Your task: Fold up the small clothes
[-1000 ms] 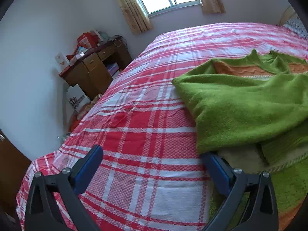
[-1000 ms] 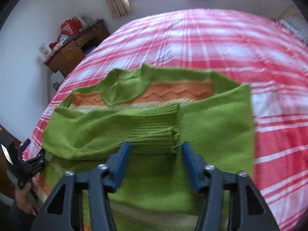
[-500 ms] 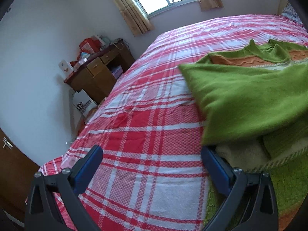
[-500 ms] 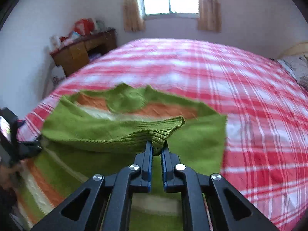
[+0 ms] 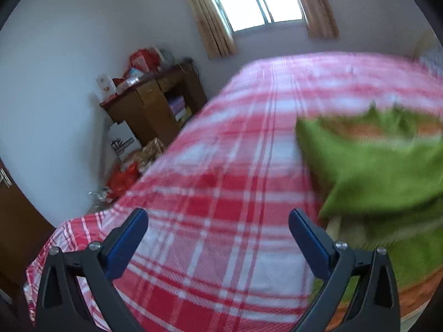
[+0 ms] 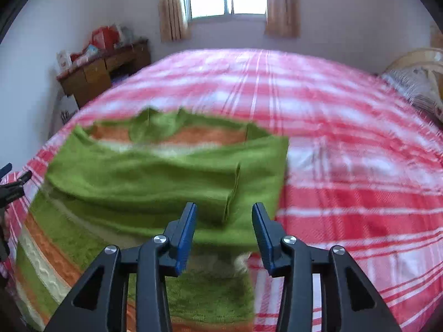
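Right wrist view shows a green sweater (image 6: 155, 177) with orange and cream stripes lying on the bed (image 6: 346, 144), toward the near left side of the red plaid cover. Both sleeves seem to be folded across the chest already; one sleeve cuff (image 6: 231, 191) ends near the middle of the body. So I judge that the first part of the folding is done. What is left, as far as I can see, is to fold the body itself, probably bringing the striped bottom part up to the collar, and to smooth it.

The right claw (image 6: 224, 232) is moderately open and holds nothing; it hangs just above the sweater, near the cuff, and I cannot tell if a finger touches the knit. The left claw (image 5: 218, 238) is wide open and also empty. It is above the plaid cover, just beside the left edge of the sweater (image 5: 382, 171), which lies to its right. The pictures are blurred, so fine details of the folds are not clear.
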Tool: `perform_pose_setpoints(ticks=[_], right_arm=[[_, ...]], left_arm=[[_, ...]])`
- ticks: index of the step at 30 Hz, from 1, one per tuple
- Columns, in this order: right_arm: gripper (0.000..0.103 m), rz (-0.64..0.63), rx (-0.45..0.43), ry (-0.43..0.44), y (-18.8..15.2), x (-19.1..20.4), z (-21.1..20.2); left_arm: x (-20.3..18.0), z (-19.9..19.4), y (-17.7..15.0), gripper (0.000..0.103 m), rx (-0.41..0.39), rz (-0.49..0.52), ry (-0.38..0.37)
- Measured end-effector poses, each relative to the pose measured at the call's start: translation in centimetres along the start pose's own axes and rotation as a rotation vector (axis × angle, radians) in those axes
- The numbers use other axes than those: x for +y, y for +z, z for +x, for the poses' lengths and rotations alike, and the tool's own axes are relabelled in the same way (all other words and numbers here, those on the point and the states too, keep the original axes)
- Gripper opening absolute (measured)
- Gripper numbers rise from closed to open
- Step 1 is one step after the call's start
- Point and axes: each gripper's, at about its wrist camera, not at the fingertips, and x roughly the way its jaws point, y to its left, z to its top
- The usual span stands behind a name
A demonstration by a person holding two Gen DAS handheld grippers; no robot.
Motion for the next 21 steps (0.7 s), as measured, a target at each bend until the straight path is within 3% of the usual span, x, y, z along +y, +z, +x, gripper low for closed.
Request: perform_pose_setpoints(ticks=[2,5,8,10,13,17,19,21], right_arm=[[0.043,0.029,-0.029,0.043,1.0,0.1,-0.5],[0.045,0.045,-0.026,0.103,1.7,1.1,0.2],[0.051,0.057,-0.019,0.18,1.9,2.4,1.7],[0.052,0.054,0.02,0.216,1.8,3.4,3.4],[0.052,0.013,0.106,0.16,0.7,4.7,5.7],[0.054,-0.13,0.102,0.089,-1.7,6.3,4.7],[0.055,-0.16,0.105,0.077,-2.1,6.4,3.9],[0.055,-0.134,0.093,0.078,-1.8,5.6,3.1]], left_arm=[[-0.6,-0.2,1.9,0.103,0.003,-0.012,-0.064],[-3.7,0.7,3.7,0.103,-0.006,0.049,-0.081],[-6.8,3.1,3.9,0.103,0.031,0.103,-0.057],[-7.9,5.2,3.1,0.103,0.065,0.149,0.024],[-7.2,7.4,1.3,0.103,0.118,0.178,0.12],[-2.9,9.0,0.5,0.103,0.211,0.013,0.011],[-2.4,9.5,0.3,0.103,0.232,-0.012,-0.022],[-2.8,9.2,0.1,0.103,0.216,0.002,-0.004]])
